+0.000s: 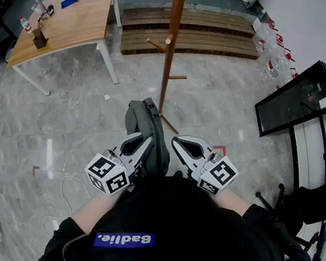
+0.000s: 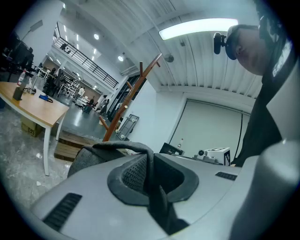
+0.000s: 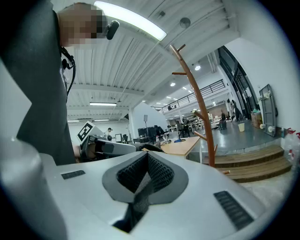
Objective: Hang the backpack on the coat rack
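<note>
Wooden coat rack (image 1: 172,29) stands ahead of us, visible pegs (image 1: 157,42) bare. Dark grey backpack (image 1: 142,119) hangs just before us, short of rack, lifted off floor (image 1: 75,123) by our judgement. Left gripper (image 1: 148,143) and right gripper (image 1: 178,145) each pinched tight on strap (image 2: 154,192) webbing. We judge step as carry to rack; next move needs us raising strap loop over peg, then letting go.

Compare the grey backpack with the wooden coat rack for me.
The dark grey fabric backpack is soft and slumped; the reddish-brown wooden coat rack is a rigid pole with pegs. The backpack is held by its strap in the left claw; the coat rack stands free on the floor, visible pegs bare.
</note>
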`<action>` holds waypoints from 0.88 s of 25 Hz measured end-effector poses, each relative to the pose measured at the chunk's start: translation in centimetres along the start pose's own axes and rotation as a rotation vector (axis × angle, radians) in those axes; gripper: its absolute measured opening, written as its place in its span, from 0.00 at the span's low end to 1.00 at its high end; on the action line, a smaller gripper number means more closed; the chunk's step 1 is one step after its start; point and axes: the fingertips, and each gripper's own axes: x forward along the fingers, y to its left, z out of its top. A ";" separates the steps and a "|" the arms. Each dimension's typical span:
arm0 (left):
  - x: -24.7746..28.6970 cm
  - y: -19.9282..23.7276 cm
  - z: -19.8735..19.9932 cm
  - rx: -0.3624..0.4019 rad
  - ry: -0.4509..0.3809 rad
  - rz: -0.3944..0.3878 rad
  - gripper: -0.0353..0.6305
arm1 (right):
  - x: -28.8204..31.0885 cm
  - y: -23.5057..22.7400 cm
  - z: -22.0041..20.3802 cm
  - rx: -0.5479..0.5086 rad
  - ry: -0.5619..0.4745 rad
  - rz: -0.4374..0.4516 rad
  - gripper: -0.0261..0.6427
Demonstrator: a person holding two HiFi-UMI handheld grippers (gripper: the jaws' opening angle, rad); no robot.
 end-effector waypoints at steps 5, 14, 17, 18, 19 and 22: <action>0.0 0.1 0.0 0.000 0.004 -0.002 0.13 | -0.1 -0.2 -0.1 0.006 0.000 -0.010 0.05; 0.0 0.1 0.0 0.001 0.014 -0.006 0.13 | 0.1 0.0 -0.1 0.009 0.002 -0.013 0.05; 0.0 0.0 -0.2 0.000 0.020 -0.011 0.13 | 0.0 0.2 -0.1 0.016 -0.002 -0.010 0.05; 0.1 0.0 -0.3 0.001 0.022 -0.014 0.13 | -0.1 0.1 -0.2 0.018 -0.003 -0.011 0.05; 0.3 -0.1 -0.4 0.002 0.025 -0.017 0.13 | -0.2 0.1 -0.3 0.021 -0.003 -0.014 0.05; 0.7 -0.3 -0.7 0.006 0.036 -0.027 0.13 | -0.5 -0.1 -0.4 0.029 -0.006 -0.022 0.05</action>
